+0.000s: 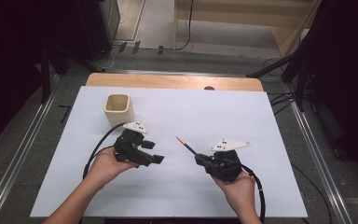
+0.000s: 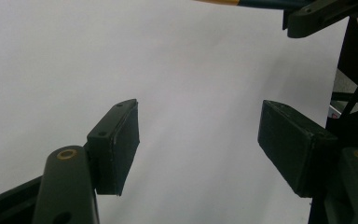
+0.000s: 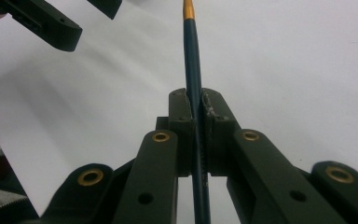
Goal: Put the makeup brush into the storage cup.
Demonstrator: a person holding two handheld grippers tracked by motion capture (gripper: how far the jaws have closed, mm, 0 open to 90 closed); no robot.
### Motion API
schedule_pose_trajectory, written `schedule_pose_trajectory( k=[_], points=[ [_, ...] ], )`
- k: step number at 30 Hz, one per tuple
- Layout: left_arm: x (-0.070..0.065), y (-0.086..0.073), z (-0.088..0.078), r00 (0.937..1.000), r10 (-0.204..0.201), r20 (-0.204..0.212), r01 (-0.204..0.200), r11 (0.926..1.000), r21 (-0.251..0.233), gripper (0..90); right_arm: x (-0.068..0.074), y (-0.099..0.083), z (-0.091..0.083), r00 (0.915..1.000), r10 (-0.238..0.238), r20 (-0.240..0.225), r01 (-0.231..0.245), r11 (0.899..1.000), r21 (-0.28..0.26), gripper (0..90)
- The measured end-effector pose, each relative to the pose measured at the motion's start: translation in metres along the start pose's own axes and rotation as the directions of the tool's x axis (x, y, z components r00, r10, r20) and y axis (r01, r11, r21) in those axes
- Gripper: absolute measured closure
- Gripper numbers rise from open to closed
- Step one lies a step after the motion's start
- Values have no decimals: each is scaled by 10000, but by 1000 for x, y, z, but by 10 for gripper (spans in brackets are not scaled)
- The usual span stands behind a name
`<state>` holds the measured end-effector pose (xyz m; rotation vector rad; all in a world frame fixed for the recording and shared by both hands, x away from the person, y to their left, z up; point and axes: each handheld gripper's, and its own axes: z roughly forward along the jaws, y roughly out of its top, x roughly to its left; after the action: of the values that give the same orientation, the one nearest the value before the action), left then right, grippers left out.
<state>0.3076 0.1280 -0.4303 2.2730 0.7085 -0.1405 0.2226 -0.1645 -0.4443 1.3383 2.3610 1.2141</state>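
A thin dark blue pencil-like stick (image 1: 187, 145) with an orange-gold end points up and left over the white sheet (image 1: 191, 112). My right gripper (image 1: 199, 158) is shut on its lower part. In the right gripper view the stick (image 3: 192, 51) runs straight up from between the closed pads of that gripper (image 3: 196, 100). My left gripper (image 1: 154, 152) stands open to the left of the stick, its jaws aimed right, with nothing between them. In the left gripper view its gap (image 2: 198, 135) frames bare white sheet, and the stick (image 2: 256, 3) crosses the top edge.
A cream square cup (image 1: 119, 108) stands upright at the back left of the sheet, behind the left hand. The wooden table edge (image 1: 172, 81) runs along the far side. Metal rails and cables lie on the floor on both sides.
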Motion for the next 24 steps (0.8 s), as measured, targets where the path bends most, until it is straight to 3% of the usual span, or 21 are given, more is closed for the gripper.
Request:
schedule_pose_trajectory(
  k=[5,14,24],
  points=[
    [0,0,0,9998,-218,21,218,9996,-181,299,2,-4,5,9995,316,56,-315,9993,-200,845],
    [-1,0,0,9989,-476,-29,474,9978,-469,296,11,-6,10,9983,378,434,-347,9970,-687,844],
    [-4,1,3,9970,-779,-19,775,9939,-790,294,17,-16,17,9927,1169,302,-1115,9836,-1421,845]
  ],
)
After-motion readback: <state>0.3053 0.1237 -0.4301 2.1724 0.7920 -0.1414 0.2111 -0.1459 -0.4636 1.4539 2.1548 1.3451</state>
